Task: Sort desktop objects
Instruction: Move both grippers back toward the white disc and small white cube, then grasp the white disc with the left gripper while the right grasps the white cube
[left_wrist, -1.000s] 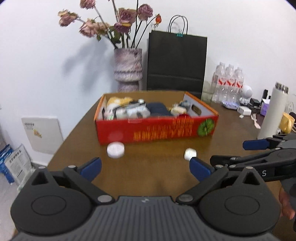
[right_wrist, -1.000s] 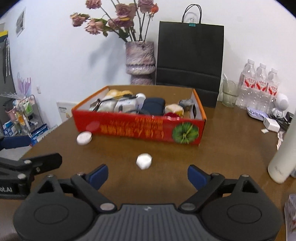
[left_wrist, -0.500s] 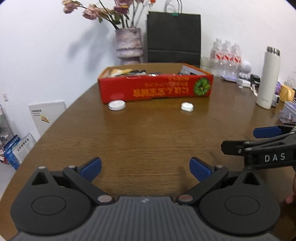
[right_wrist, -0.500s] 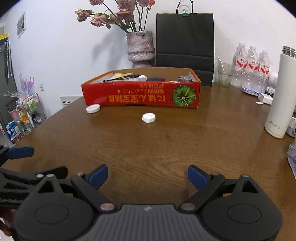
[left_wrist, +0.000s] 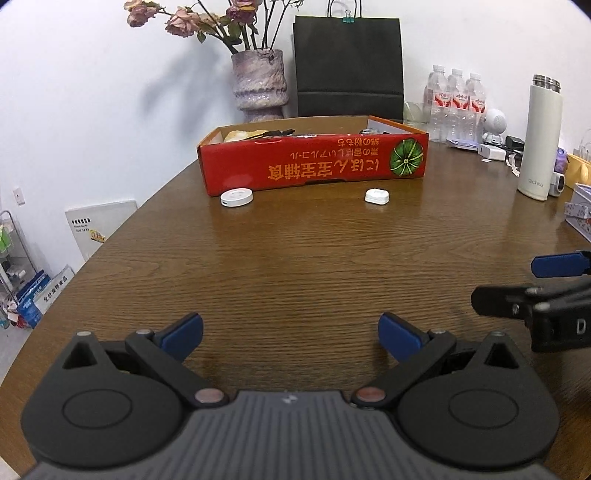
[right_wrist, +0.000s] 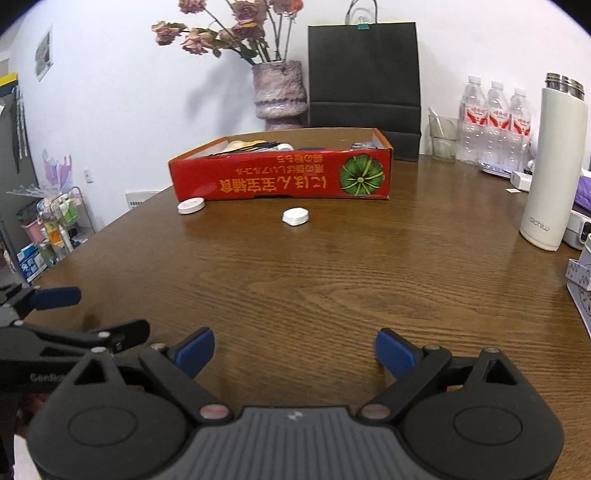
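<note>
A red cardboard box (left_wrist: 314, 166) (right_wrist: 280, 181) holding several items stands at the far side of the brown table (left_wrist: 295, 266). A round white disc (left_wrist: 236, 197) (right_wrist: 190, 205) and a small white rounded case (left_wrist: 376, 195) (right_wrist: 295, 216) lie on the table just in front of the box. My left gripper (left_wrist: 291, 334) is open and empty, low over the near table, far from both. My right gripper (right_wrist: 294, 352) is open and empty beside it. Each gripper shows at the edge of the other's view.
A white thermos (left_wrist: 540, 136) (right_wrist: 554, 162), water bottles (left_wrist: 456, 103), chargers and small boxes crowd the right side. A vase of dried roses (left_wrist: 260, 85) and a black paper bag (left_wrist: 347, 62) stand behind the box. The table edge curves off at left.
Both grippers have pulled back and dropped low, away from the box. The box and two white items now look farther off and have not moved on the table.
</note>
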